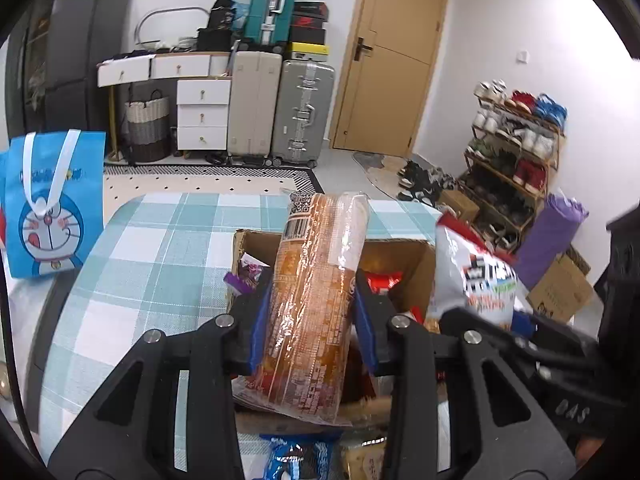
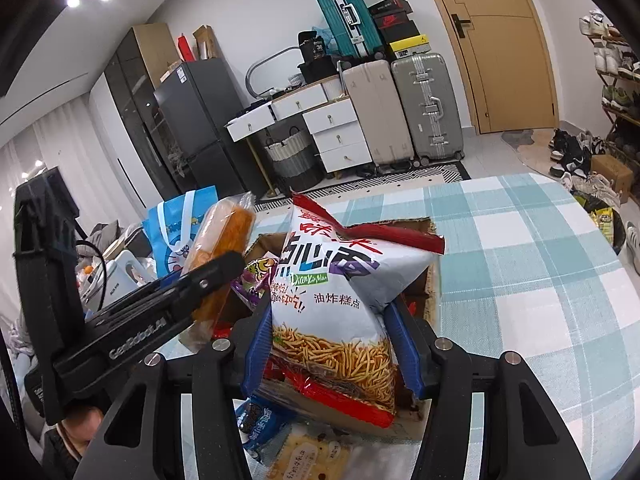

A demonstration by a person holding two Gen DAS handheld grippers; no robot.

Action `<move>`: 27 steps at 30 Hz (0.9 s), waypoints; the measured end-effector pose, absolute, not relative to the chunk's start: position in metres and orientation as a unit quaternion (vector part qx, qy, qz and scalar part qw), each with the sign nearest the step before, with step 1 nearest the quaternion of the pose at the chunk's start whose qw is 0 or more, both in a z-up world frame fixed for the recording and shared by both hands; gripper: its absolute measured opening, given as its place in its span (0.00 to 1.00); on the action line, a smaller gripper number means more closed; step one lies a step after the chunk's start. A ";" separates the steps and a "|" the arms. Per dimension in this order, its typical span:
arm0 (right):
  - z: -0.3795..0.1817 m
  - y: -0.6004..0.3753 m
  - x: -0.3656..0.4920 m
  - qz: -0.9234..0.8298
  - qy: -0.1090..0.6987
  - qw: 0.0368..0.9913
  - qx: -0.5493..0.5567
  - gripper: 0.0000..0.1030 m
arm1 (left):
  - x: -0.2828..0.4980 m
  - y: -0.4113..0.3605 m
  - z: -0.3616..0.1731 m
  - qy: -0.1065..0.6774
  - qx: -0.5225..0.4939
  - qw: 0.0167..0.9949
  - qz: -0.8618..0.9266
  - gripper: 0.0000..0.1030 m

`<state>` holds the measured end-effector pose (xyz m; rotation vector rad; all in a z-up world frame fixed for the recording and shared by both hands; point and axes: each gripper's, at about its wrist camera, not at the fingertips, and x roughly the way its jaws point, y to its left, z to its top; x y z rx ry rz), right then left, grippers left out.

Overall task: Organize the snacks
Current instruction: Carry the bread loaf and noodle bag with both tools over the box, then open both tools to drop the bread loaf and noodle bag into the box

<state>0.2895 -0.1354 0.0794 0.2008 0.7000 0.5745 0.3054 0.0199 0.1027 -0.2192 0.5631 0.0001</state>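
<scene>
Left claw (image 1: 314, 316) is clamped on a long orange snack pack (image 1: 316, 300) wrapped in clear film. The blue pads (image 1: 258, 332) press both sides at about mid-length. The pack stands roughly upright betw. them, barcode end up and tilted a little away, lower end hanging below the pads. It's held above the near-left part of the open cardboard box (image 1: 416, 260), clear of the desk (image 1: 160, 240).

Right claw (image 2: 334, 340) is clamped on a white chips bag (image 2: 340, 292) w/ red top and a fried-sticks picture. Its blue pads (image 2: 256, 344) squeeze the lower part from both sides. The bag is upright, crumpled red top leaning right, bottom red edge sagging below the claw. It's over the same box (image 2: 432, 276), in front of the other packets inside.

In the right wrist view the left claw shows at left, w/ the orange pack (image 2: 226, 240) sticking up past it, just beside the chips bag but apart.

On the checked desk (image 2: 520, 260) near the cameras lie a blue packet (image 2: 260, 424) and a pale cracker pack (image 2: 312, 460), just before the box. A blue cartoon gift bag (image 1: 48, 204) stands off the desk's left.
</scene>
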 end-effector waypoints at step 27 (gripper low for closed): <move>0.070 -0.176 0.237 0.259 0.346 0.899 0.076 0.99 | 0.236 0.025 0.089 0.279 -0.050 0.959 0.009 0.99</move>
